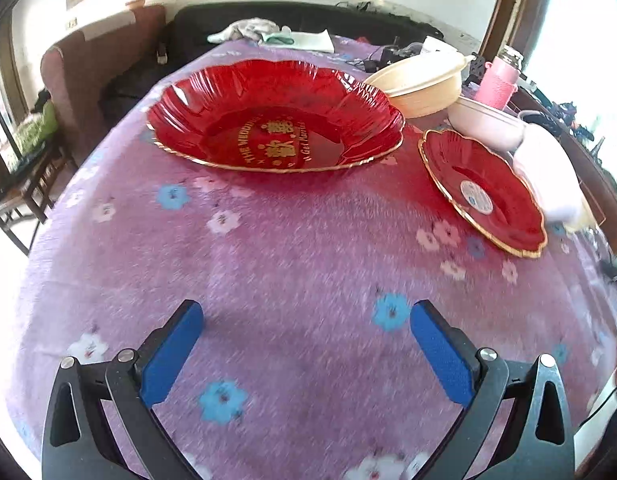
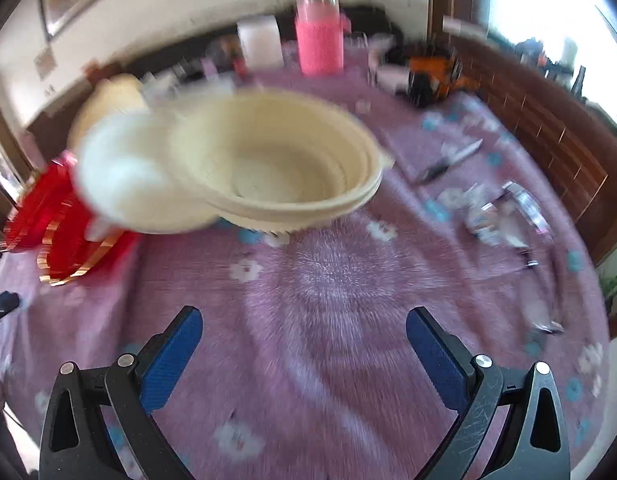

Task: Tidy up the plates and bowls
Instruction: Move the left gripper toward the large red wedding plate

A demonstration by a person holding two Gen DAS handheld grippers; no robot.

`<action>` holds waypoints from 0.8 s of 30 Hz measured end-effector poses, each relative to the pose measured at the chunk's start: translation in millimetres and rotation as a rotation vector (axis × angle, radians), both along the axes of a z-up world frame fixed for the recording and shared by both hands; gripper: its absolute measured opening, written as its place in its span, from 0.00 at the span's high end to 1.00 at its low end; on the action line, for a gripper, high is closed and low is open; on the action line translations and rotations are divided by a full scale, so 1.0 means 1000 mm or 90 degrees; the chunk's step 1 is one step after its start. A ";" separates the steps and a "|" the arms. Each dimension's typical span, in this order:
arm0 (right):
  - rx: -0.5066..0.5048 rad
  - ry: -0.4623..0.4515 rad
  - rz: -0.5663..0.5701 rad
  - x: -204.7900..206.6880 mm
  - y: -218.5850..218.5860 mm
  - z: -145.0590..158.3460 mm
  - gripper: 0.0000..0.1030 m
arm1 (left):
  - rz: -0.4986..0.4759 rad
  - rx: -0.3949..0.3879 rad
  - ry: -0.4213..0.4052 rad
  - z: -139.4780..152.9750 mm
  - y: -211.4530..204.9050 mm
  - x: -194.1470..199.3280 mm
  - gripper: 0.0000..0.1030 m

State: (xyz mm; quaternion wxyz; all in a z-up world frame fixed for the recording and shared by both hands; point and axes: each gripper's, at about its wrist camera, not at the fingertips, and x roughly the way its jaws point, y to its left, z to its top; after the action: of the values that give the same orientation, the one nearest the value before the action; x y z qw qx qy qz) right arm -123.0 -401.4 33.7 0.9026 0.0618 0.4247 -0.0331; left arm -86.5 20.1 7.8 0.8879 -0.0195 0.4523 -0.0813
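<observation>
A large red plate (image 1: 276, 120) with gold lettering lies on the purple flowered cloth ahead of my left gripper (image 1: 306, 320), which is open and empty. A smaller red plate (image 1: 484, 192) with a gold rim lies to its right. Behind them stand a cream bowl (image 1: 422, 84) and a pale pink bowl (image 1: 488, 124). In the blurred right wrist view, a cream bowl (image 2: 284, 164) sits ahead of my right gripper (image 2: 304, 324), open and empty, with a whitish bowl (image 2: 124, 176) at its left and red plates (image 2: 64, 232) beyond.
A pink bottle (image 2: 319, 36) and a white container (image 2: 260, 40) stand at the table's far side. A knife (image 2: 448, 160) and small clutter (image 2: 504, 212) lie at the right. A brown armchair (image 1: 92, 72) and wooden chair (image 1: 20, 172) stand left of the table.
</observation>
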 end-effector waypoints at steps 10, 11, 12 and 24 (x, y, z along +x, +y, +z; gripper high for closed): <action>-0.030 -0.209 0.194 -0.033 0.098 0.058 0.00 | 0.023 -0.034 -0.013 0.004 0.019 0.000 0.00; -0.021 -0.211 0.225 -0.028 0.111 0.060 0.00 | 0.028 -0.028 -0.016 0.004 0.022 0.000 0.00; -0.010 -0.206 0.253 -0.021 0.121 0.061 0.00 | 0.033 -0.028 -0.018 0.005 0.025 0.001 0.00; 0.165 -0.120 0.349 0.098 0.232 0.082 0.06 | 0.077 -0.075 -0.011 0.021 0.067 0.012 0.00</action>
State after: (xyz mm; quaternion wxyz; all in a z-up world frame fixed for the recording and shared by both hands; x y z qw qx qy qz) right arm -24.7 -169.3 115.7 0.8979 0.0624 0.3407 0.2718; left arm -74.1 87.0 29.0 0.8925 -0.0981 0.4369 -0.0542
